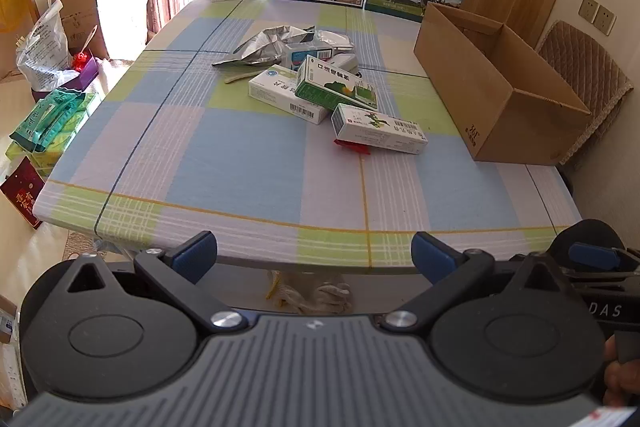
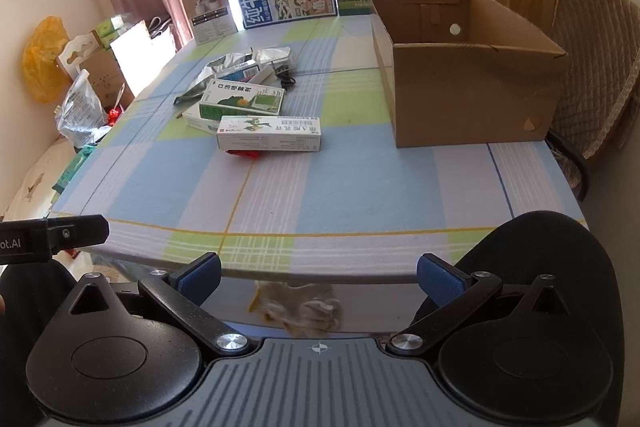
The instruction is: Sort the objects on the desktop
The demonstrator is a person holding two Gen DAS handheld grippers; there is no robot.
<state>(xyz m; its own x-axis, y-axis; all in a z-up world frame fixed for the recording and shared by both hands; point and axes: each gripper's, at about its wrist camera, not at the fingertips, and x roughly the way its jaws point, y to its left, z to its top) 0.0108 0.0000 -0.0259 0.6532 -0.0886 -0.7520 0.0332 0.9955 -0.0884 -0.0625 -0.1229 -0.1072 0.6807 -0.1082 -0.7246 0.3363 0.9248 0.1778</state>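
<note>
Now both tongs, left gripper (image 1: 314,253) and right gripper (image 2: 319,277), are hanging spread wide and empty just off the table's near edge (image 1: 280,223). Bare cloth is lying between them and the medicine boxes (image 1: 320,95) mid-table; the cardboard box (image 2: 472,67) is sitting open at the right edge.

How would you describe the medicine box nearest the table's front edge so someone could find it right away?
On the checked tablecloth, left of the open cardboard box, lies a pile of small cartons. The nearest is a long white box lying flat. Unlike the green carton behind it, it rests on something red.
</note>
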